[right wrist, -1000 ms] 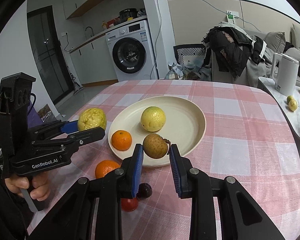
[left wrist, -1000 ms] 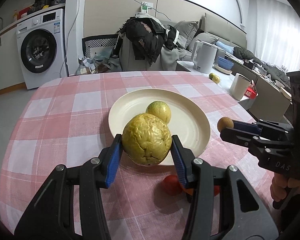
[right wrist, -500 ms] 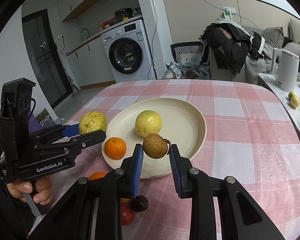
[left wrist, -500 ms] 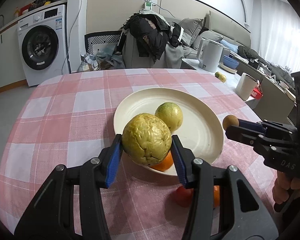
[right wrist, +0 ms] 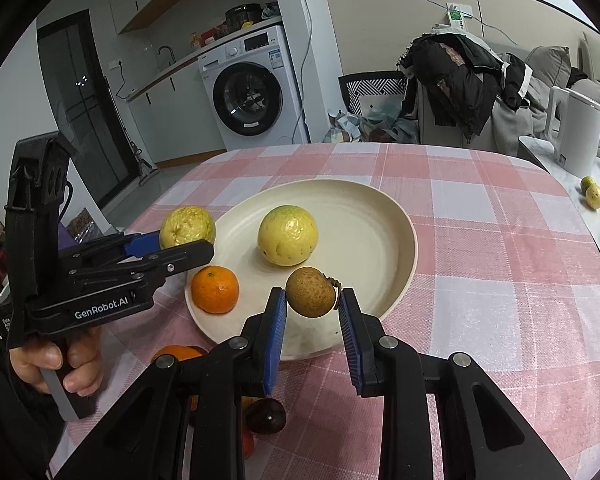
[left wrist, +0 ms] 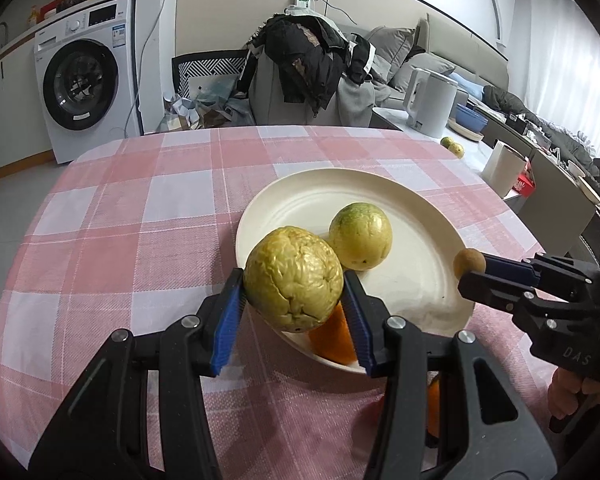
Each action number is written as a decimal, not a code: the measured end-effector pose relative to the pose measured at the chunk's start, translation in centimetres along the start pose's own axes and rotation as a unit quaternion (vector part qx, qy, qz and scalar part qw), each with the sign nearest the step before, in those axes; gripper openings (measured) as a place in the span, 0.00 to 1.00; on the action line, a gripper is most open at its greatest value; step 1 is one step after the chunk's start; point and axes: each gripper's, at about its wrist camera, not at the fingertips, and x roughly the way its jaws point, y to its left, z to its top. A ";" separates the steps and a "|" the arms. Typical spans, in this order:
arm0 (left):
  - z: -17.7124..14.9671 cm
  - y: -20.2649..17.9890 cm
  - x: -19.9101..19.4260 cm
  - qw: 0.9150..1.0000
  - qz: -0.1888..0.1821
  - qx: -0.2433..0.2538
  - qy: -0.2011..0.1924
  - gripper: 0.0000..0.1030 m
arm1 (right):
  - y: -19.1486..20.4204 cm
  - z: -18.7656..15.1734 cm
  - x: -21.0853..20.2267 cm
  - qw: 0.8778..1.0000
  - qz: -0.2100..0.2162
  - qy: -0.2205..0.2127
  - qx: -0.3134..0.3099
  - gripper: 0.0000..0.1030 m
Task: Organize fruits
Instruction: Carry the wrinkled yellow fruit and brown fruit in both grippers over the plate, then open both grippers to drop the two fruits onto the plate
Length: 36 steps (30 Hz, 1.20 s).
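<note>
Left tool (left wrist: 294, 300) clamped on wrinkled fruit (left wrist: 294, 278) over plate (right wrist: 380, 216) rim; right tool (right wrist: 312, 312) pinching brown fruit (right wrist: 311, 291) above it. Inside: guava (right wrist: 288, 235), orange (right wrist: 215, 289). On desk (right wrist: 500, 264) near tools: dark fruit (right wrist: 266, 416).

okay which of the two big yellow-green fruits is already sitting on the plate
The smoother one with the green patch, resting alone mid-plate. The wrinkled one is gripped in the left tongs, above the plate's near rim.
</note>
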 end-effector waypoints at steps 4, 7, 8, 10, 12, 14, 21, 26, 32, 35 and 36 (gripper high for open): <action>0.1 -0.2 0.7 1.000 -0.001 0.007 0.005 0.44 | 0.0 -0.1 0.3 1.000 -0.002 0.004 -0.001 0.27; 0.3 -0.3 1.1 1.000 -0.001 0.012 0.006 0.44 | -0.1 -0.2 0.6 1.000 -0.005 0.008 -0.004 0.27; 0.3 -0.4 1.2 1.000 -0.003 0.014 0.006 0.44 | -0.1 -0.2 0.8 1.000 -0.005 0.010 -0.003 0.27; 0.4 -0.3 1.4 1.000 -0.004 0.014 0.005 0.44 | -0.2 -0.2 1.0 1.000 -0.008 0.011 -0.003 0.27; 0.3 -0.4 1.5 1.000 -0.007 0.014 0.004 0.44 | -0.2 -0.2 1.0 1.000 -0.014 0.009 -0.005 0.27; 0.2 -0.4 1.6 1.000 -0.010 0.015 0.005 0.44 | -0.2 -0.2 1.1 1.000 -0.015 0.009 -0.004 0.27; 0.1 -0.6 1.7 1.000 -0.011 0.017 0.006 0.44 | -0.2 -0.2 1.4 1.000 -0.017 0.012 -0.002 0.27; 0.1 -0.5 1.6 1.000 -0.011 0.017 0.006 0.44 | -0.4 -0.3 1.7 1.000 -0.019 0.011 0.002 0.27; -0.1 -0.7 1.5 1.000 -0.006 0.016 0.002 0.44 | -0.9 -0.3 1.3 0.999 -0.034 0.001 0.006 0.27; -0.2 -0.8 1.0 1.000 0.009 0.018 -0.006 0.47 | -1.3 -0.3 0.9 0.999 -0.040 -0.004 0.011 0.28; -0.2 -0.7 0.8 1.000 0.012 0.017 -0.008 0.51 | -1.4 -0.4 0.8 0.999 -0.043 -0.005 0.013 0.29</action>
